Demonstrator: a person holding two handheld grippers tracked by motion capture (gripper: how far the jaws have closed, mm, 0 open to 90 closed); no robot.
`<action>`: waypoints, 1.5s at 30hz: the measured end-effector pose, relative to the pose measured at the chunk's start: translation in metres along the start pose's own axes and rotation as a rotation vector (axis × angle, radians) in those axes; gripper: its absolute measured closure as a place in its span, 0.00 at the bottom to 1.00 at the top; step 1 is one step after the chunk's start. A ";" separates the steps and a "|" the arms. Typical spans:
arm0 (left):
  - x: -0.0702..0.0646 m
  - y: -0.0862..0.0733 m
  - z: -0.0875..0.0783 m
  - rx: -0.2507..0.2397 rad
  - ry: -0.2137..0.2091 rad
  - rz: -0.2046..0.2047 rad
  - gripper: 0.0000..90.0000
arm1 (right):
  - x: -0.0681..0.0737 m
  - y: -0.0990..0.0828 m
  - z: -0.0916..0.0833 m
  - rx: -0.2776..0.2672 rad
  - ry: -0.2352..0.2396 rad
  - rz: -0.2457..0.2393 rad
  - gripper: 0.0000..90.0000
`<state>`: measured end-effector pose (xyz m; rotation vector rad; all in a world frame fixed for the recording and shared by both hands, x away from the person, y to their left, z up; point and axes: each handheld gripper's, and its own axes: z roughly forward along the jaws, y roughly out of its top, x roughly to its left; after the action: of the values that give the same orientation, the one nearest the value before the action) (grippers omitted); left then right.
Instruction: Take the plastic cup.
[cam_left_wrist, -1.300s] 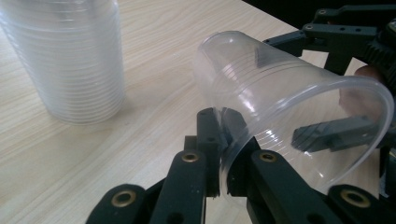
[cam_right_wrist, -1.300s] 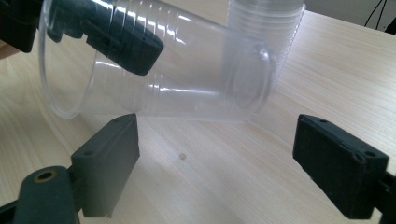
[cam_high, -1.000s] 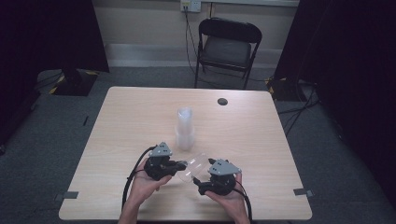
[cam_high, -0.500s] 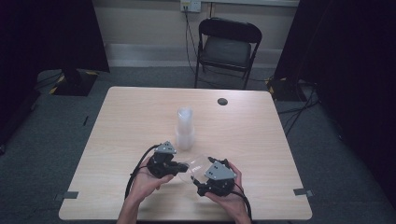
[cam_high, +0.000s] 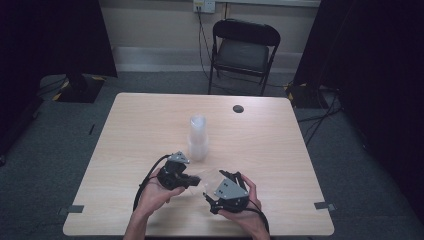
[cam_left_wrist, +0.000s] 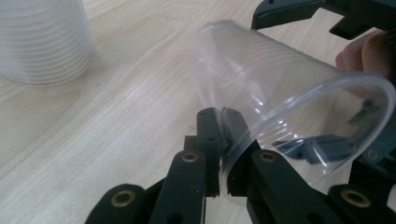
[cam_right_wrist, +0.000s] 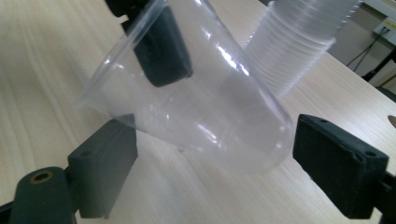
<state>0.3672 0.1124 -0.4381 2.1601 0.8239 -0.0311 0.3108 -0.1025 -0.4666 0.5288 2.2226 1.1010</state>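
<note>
High view: right tool (cam_high: 209, 196) nearer the clear cup (cam_high: 202, 178).

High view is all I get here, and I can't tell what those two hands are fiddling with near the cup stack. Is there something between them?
Observer: Yes, one clear cup lying tilted on its side, apart from the stack.
Operator: Who has hold of it?
Observer: The left gripper pinches the cup's rim wall, one jaw inside the mouth and one outside.
Operator: And the other one?
Observer: The right gripper is open, its jaws standing either side of the cup's closed end without pressing it.
</note>
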 end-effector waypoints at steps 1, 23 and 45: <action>-0.001 0.001 0.001 0.016 0.006 0.016 0.97 | 0.001 0.001 0.001 0.003 0.009 -0.008 0.15; -0.010 0.017 0.009 0.032 -0.007 0.022 0.97 | 0.008 0.018 0.009 -0.012 0.073 -0.087 0.21; -0.008 0.016 0.011 0.035 -0.004 -0.018 0.97 | 0.014 0.028 0.008 -0.050 0.062 -0.123 0.30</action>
<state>0.3730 0.0931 -0.4323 2.1846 0.8464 -0.0588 0.3081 -0.0740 -0.4520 0.3367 2.2419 1.1196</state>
